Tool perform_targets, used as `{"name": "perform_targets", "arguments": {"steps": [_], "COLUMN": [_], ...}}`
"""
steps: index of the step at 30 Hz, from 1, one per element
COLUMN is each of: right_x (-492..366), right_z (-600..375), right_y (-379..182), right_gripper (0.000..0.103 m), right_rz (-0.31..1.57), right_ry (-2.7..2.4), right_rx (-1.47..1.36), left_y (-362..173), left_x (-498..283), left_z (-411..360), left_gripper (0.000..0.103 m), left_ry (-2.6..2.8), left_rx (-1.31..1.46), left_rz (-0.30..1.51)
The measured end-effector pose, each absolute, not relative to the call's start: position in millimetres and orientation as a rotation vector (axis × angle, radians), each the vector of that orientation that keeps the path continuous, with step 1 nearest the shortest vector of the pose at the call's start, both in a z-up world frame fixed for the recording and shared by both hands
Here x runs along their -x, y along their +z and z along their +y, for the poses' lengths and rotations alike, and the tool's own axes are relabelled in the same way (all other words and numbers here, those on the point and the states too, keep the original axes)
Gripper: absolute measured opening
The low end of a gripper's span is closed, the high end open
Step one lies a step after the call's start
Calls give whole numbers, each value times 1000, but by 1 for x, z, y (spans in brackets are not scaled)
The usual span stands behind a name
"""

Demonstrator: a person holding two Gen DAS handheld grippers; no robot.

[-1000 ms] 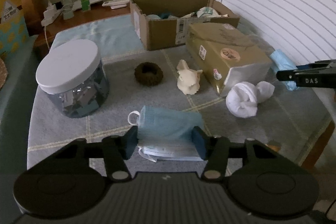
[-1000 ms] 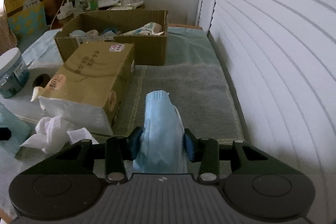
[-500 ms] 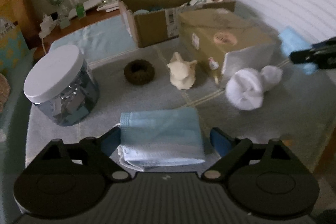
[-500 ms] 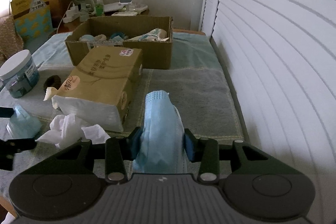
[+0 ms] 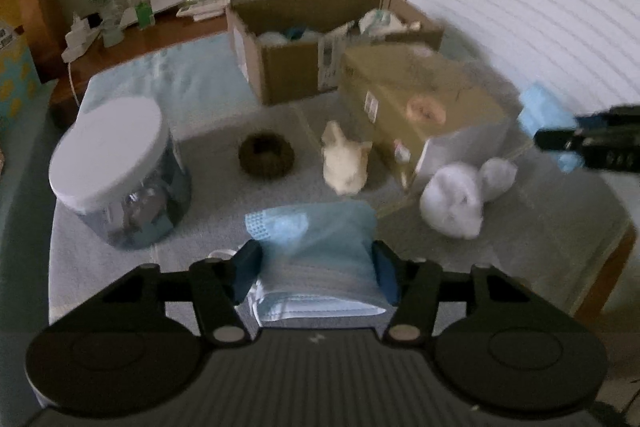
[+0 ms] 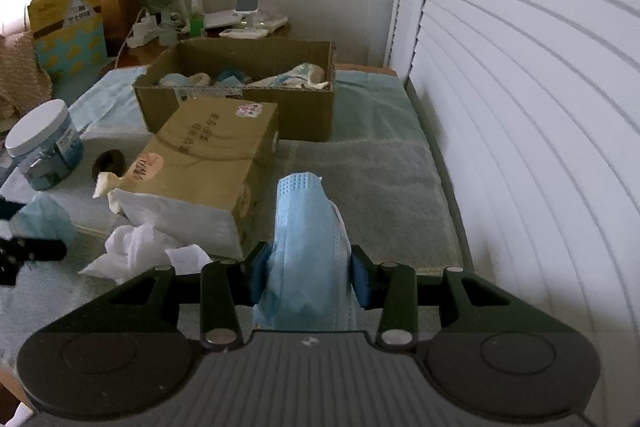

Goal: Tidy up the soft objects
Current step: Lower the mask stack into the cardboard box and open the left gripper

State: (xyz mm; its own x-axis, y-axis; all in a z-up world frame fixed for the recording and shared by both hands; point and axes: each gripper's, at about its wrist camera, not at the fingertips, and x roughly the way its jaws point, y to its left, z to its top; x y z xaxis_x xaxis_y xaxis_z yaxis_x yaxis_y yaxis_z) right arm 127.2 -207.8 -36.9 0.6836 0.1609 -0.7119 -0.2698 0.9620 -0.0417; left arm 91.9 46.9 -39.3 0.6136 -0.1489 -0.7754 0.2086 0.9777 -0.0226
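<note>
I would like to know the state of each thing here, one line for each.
left gripper: jaws just closed on its mask stack
right gripper: shut on a blue mask
cardboard box: open, holds items
jar: lid on
tissue pack: end open
white tissue: crumpled

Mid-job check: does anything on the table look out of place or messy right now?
Yes. A crumpled white tissue wad lies loose on the towel at the open end of the tan tissue pack, apparently pulled out of it. A dark scrunchie and a cream plush toy also lie loose, outside the cardboard box.
</note>
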Motion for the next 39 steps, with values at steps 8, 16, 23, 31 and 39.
{"name": "perform_targets", "arguments": {"steps": [8,16,23,31,39], "right_x": [-124,-121,-123,-131,-135], "right_z": [-204,-208,-212,-220,-226], "right_y": [-28,-19,-19,-21,-23], "right_gripper": [47,47,47,47,47], "right_rz": [755,723,726,733,744], "right_ry": [262,265,255,230,216], "right_rx": [141,130,130,125,118], "left_y": [13,45,32,1,-13], "left_x": [-123,-189,-266,-312,-309], "left_z": [38,7,-18,-37,-43], "left_gripper": [59,59,59,61,91], "left_ry": [-250,-319,-312,-311,-303], "left_rx": [-129,-127,-119,-99,-104], "left_rz": [765,675,697,749,744]}}
